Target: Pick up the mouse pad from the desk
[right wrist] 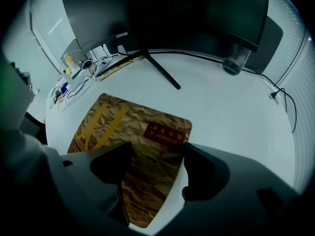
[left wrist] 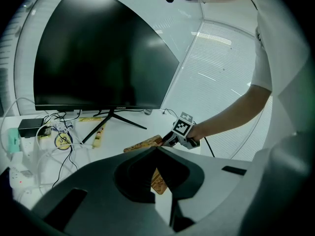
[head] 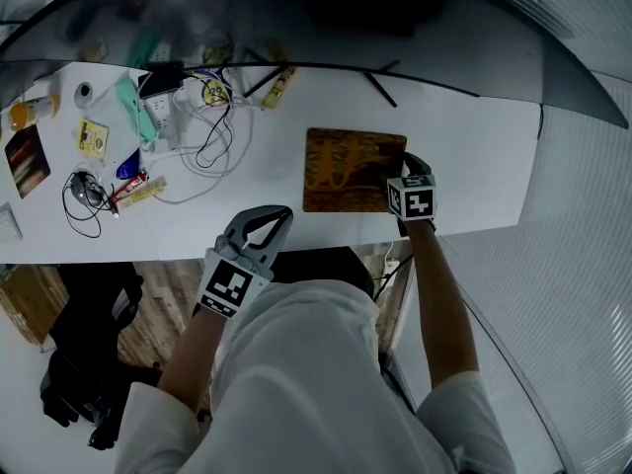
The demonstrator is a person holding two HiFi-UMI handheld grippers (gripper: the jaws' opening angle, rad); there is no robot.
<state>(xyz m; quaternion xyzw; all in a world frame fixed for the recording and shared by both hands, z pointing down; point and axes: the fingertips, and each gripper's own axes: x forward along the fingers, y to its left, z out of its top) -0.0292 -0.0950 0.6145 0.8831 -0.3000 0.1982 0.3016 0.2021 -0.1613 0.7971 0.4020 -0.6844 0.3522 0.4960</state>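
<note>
The brown crumpled-look mouse pad [head: 346, 169] lies flat on the white desk [head: 474, 146], in front of the monitor. My right gripper [head: 403, 169] is at the pad's right edge. In the right gripper view it [right wrist: 156, 149] is open, its jaws spread over the pad [right wrist: 133, 127] and its red label, gripping nothing. My left gripper [head: 280, 213] hovers at the desk's front edge, left of the pad, shut and empty. In the left gripper view its jaws [left wrist: 156, 149] meet, with the pad [left wrist: 143, 143] and the right gripper's marker cube [left wrist: 182, 127] beyond them.
A black monitor [left wrist: 98, 58] on a thin-legged stand [head: 380, 87] fills the back of the desk. Cables, a power strip [head: 158, 117] and small clutter crowd the left side. A glass [right wrist: 234, 63] stands behind the pad. A black chair [head: 89, 363] sits below the desk's front left.
</note>
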